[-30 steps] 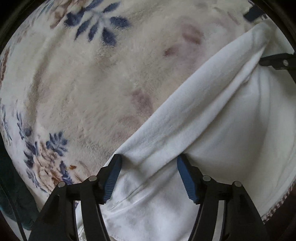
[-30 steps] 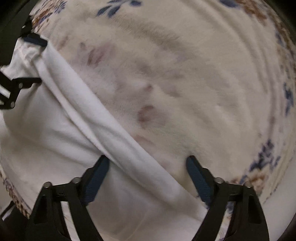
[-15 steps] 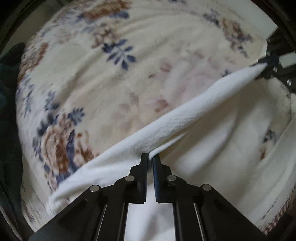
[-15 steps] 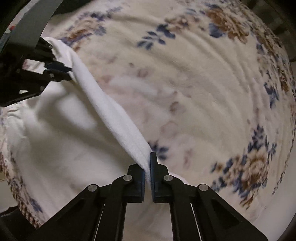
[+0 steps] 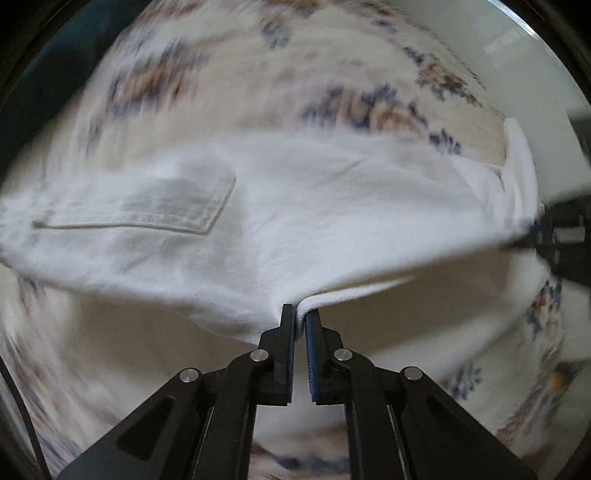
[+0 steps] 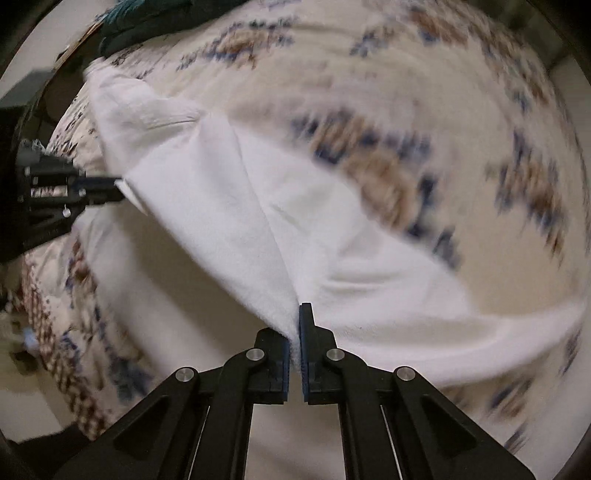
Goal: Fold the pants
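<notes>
Nearest in the left wrist view, the left gripper (image 5: 300,314) has its black jaws pressed together on an edge of the white cotton pants (image 5: 295,206), the cloth pinched between the blue pads. From that pinch the fabric spreads away and hangs raised above the cream blanket with blue and brown flowers (image 5: 369,107). A stitched patch pocket (image 5: 173,206) shows on the left part of the cloth, and a thick folded band of the pants stands at the far right. At the right edge, the right gripper (image 5: 532,236) bites the same taut edge.

In the right wrist view, the right gripper (image 6: 295,325) is likewise clamped on the pants (image 6: 229,206), white cloth caught between its pads. The fabric fans out from there, with a crease running up its middle. To the far left, the left gripper (image 6: 118,184) pinches the other end of the lifted edge. The flowered blanket (image 6: 406,74) lies beneath and beyond, blurred. A dark teal cloth (image 6: 147,18) sits at the far top left.
</notes>
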Available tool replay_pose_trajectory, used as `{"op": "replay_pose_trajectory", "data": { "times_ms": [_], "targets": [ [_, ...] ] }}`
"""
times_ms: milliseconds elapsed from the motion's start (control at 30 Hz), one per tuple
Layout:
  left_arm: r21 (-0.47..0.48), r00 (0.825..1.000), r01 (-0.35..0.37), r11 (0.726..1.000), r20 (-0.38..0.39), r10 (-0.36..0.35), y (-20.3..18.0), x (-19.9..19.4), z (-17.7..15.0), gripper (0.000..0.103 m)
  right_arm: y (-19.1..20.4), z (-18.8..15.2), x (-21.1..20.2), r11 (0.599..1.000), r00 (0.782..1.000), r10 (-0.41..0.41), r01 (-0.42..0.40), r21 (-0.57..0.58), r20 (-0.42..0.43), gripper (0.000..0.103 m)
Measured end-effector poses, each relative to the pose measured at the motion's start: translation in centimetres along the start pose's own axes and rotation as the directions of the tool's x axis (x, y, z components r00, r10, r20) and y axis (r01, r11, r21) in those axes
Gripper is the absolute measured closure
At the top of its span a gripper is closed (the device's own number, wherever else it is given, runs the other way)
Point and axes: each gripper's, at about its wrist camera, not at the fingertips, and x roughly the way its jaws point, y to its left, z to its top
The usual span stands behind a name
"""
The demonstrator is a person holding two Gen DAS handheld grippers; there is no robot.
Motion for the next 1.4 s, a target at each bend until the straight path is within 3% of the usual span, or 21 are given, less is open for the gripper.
{"op": "replay_pose_trajectory", "data": {
  "times_ms": [133, 400, 467, 500, 533, 633, 733, 833, 933, 1033, 1167, 1300, 1367, 1400],
  "targets": [
    [-0.158, 0.999, 0.003, 0.987, -0.041, -0.010, 0.7, 3.6, -4.3, 0.097, 1.6, -4.7, 4.2, 0.995, 0.999, 0.005, 0.000, 0.098, -0.051, 0.095],
    [-0.253, 0.998, -0.045, 0.966, -0.057, 0.032, -0.1, 3.5, -3.7, 0.093, 0.8, -5.6, 6.0, 0.961, 0.997, -0.016, 0.035, 0.275, -0.069, 0.087],
    [-0.260, 0.997, -0.064, 0.964, -0.056, 0.051, -0.6, 2.4, -3.6, 0.090, 1.0, -5.6, 4.9, 0.962, 0.997, -0.017, 0.035, 0.271, -0.070, 0.069],
    [-0.266, 0.997, -0.066, 0.962, -0.057, 0.052, -0.9, 1.9, -3.6, 0.075, 1.2, -5.7, 4.5, 0.963, 0.997, -0.018, 0.038, 0.267, -0.076, 0.030],
    [-0.277, 0.997, -0.059, 0.959, -0.057, 0.044, -1.0, 1.3, -3.7, 0.054, 1.4, -5.9, 3.9, 0.962, 0.996, -0.015, 0.037, 0.269, -0.083, 0.000],
    [-0.295, 0.997, -0.064, 0.953, -0.051, 0.051, -1.4, -0.2, -4.1, 0.023, 1.2, -6.8, 1.8, 0.957, 0.996, -0.015, 0.039, 0.286, -0.086, 0.001],
    [-0.300, 0.995, -0.102, 0.948, -0.023, 0.100, -1.7, -2.4, -4.2, 0.019, -0.3, -7.7, -0.8, 0.934, 0.996, -0.055, 0.075, 0.350, -0.064, 0.001],
    [-0.326, 0.989, -0.140, 0.935, 0.001, 0.149, -0.4, -3.3, -3.2, 0.016, -4.0, -8.2, -3.8, 0.875, 0.989, -0.141, 0.140, 0.463, -0.034, 0.001],
    [-0.433, 0.983, -0.165, 0.886, 0.001, 0.183, 2.6, -3.4, -2.4, 0.016, -9.2, -7.8, -5.2, 0.781, 0.976, -0.217, 0.192, 0.595, -0.030, 0.001],
    [-0.579, 0.975, -0.186, 0.794, -0.007, 0.224, 7.1, -2.7, -1.6, 0.016, -14.6, -5.9, -5.2, 0.678, 0.968, -0.247, 0.197, 0.708, -0.032, 0.002],
    [-0.658, 0.962, -0.221, 0.720, -0.027, 0.271, 10.6, -1.4, -0.8, 0.016, -20.6, -1.9, -3.3, 0.584, 0.965, -0.255, 0.208, 0.785, -0.067, 0.010],
    [-0.680, 0.954, -0.261, 0.685, -0.071, 0.292, 12.7, 0.4, -0.6, 0.016, -23.9, 0.8, 0.7, 0.542, 0.959, -0.239, 0.264, 0.798, -0.156, 0.020],
    [-0.684, 0.951, -0.274, 0.676, -0.090, 0.295, 13.3, 1.0, -0.8, 0.016, -25.0, 1.4, 2.7, 0.534, 0.956, -0.212, 0.288, 0.795, -0.204, 0.034],
    [-0.687, 0.951, -0.276, 0.672, -0.096, 0.293, 13.5, 1.1, -1.0, 0.016, -25.2, 1.5, 3.4, 0.538, 0.953, -0.205, 0.301, 0.787, -0.223, 0.050]
  ]
}}
